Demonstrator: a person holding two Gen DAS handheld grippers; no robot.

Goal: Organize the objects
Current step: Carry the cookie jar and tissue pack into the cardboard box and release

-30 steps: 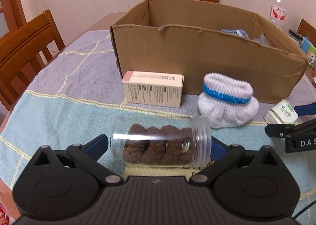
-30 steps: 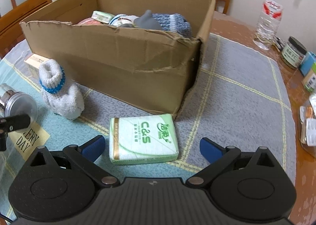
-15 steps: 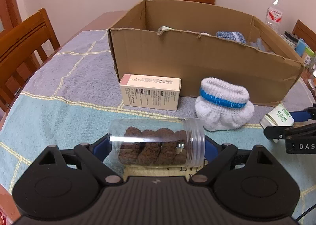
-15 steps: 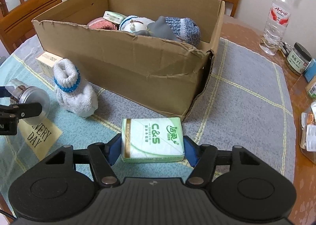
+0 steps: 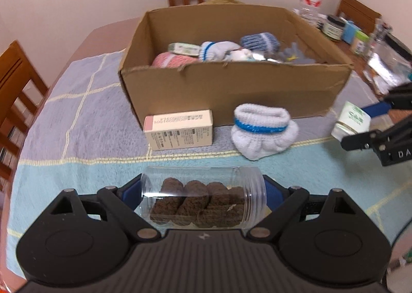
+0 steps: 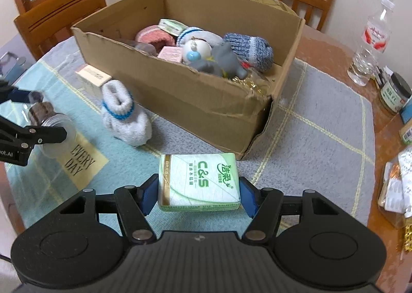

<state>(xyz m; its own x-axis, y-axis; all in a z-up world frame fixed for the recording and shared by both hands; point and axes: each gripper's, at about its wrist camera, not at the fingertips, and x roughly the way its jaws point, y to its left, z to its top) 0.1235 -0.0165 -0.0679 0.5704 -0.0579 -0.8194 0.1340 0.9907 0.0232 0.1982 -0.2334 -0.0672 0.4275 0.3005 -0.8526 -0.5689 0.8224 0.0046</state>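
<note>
A clear jar (image 5: 203, 197) of brown rolls is clamped sideways in the left gripper (image 5: 203, 195). A green tissue pack (image 6: 199, 182) is gripped by the right gripper (image 6: 199, 194), before the cardboard box (image 6: 206, 102).

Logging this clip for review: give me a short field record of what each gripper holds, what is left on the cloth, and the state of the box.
left gripper: shut on clear jar of brown pieces, jar lying sideways
right gripper: shut on green tissue pack
cardboard box: open top, holds socks, toys and small packs
outside the box, on tablecloth: white sock with blue band, small carton
both are: in front of the box's near wall
</note>
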